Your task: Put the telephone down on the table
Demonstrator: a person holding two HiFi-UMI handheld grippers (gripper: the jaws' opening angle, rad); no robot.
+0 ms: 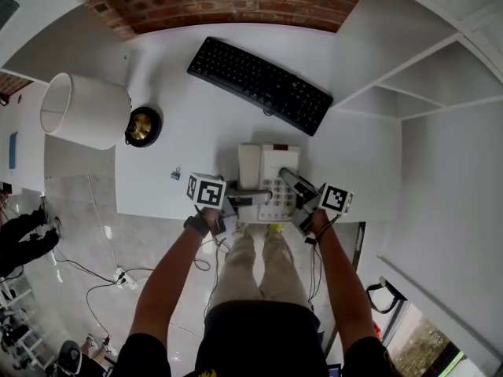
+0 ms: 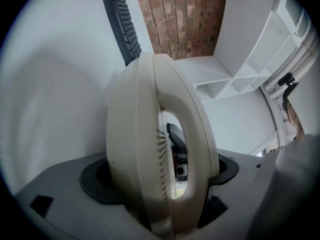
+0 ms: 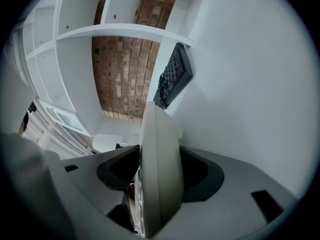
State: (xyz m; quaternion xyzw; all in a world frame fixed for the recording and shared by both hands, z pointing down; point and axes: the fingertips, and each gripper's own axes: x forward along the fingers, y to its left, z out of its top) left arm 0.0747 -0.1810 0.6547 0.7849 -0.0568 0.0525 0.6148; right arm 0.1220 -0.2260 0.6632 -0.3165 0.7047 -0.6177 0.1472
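A cream telephone [image 1: 263,171] with its handset on the left side is at the front edge of the white table [image 1: 196,124]. I cannot tell whether it rests on the table or hangs just above it. My left gripper [image 1: 245,200] is shut on the phone's left side, clamping handset and body [image 2: 145,149] together. From the right, my right gripper [image 1: 292,182] is shut on the keypad side, whose edge [image 3: 159,159] stands between the jaws. The left gripper [image 2: 161,186] and the right gripper [image 3: 156,179] face each other across the phone.
A black keyboard [image 1: 259,83] lies behind the phone. A white lampshade [image 1: 82,108] and a brass lamp base [image 1: 143,126] are at the left, with a small binder clip [image 1: 176,173] near the front edge. White shelves [image 1: 424,77] stand to the right.
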